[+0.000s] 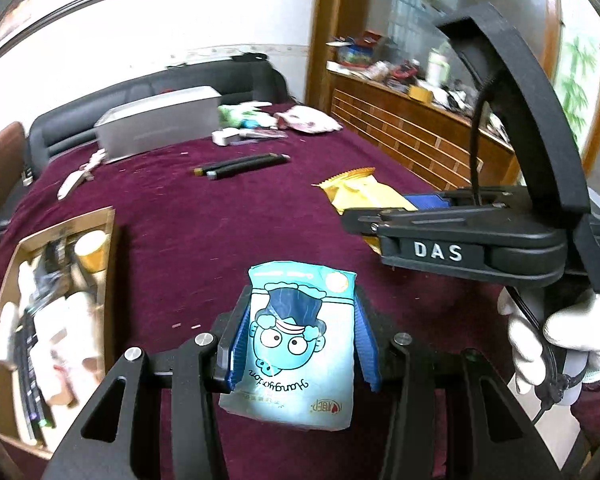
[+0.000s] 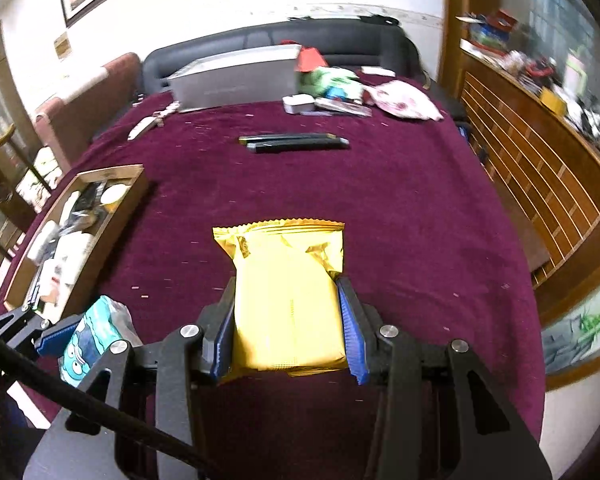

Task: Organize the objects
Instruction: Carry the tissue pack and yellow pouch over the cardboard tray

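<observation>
Two snack packets being held over the maroon-covered table.

Cardboard box (image 2: 134,196) of mixed items sitting at the table's (image 2: 400,208) left edge; left gripper (image 1: 296,316) clamping its blue pads on a light-blue cartoon snack packet (image 1: 296,344) near the front edge; right gripper (image 2: 288,312) gripping a yellow foil packet (image 2: 288,296) just beside it; black pens (image 2: 294,143) lying mid-table; grey box (image 2: 236,76) standing at the far edge.
</observation>
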The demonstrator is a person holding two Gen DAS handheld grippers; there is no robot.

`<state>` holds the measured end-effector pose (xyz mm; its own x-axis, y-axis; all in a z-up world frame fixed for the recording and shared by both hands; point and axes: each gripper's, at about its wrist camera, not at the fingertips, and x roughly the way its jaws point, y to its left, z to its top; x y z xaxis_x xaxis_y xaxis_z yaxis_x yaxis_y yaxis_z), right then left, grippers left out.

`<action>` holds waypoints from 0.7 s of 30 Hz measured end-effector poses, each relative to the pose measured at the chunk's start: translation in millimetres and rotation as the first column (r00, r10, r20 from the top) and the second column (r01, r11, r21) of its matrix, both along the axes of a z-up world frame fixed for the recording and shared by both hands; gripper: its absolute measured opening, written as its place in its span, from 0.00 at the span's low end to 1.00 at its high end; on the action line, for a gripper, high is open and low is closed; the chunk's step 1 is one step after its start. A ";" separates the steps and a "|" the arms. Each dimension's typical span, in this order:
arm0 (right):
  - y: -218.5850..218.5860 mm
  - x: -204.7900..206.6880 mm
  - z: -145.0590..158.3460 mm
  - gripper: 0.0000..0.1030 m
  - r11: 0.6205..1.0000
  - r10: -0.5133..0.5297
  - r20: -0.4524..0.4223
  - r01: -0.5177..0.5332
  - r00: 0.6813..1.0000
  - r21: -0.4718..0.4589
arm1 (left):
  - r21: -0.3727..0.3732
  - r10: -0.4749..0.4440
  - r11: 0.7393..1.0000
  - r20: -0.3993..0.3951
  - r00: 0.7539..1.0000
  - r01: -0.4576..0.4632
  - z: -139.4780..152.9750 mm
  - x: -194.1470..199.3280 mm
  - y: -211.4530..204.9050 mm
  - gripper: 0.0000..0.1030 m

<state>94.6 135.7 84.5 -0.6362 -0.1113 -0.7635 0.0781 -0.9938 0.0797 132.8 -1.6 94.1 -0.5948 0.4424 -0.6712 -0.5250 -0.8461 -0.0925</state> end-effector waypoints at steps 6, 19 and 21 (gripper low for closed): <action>-55.1 0.3 11.3 0.42 0.995 0.103 -0.013 -0.103 0.995 0.000 | 0.037 0.120 0.992 -0.008 0.993 -0.120 5.5 -4.8 -65.0 0.39; -166.3 -8.8 5.2 0.42 0.950 0.312 0.028 -0.311 0.950 -0.016 | 0.055 0.401 0.914 0.050 0.915 -0.403 -22.8 -27.9 -212.6 0.39; -182.1 -9.4 -0.3 0.42 0.939 0.344 0.044 -0.343 0.938 -0.023 | 0.048 0.422 0.904 0.064 0.905 -0.425 -30.9 -30.9 -225.8 0.39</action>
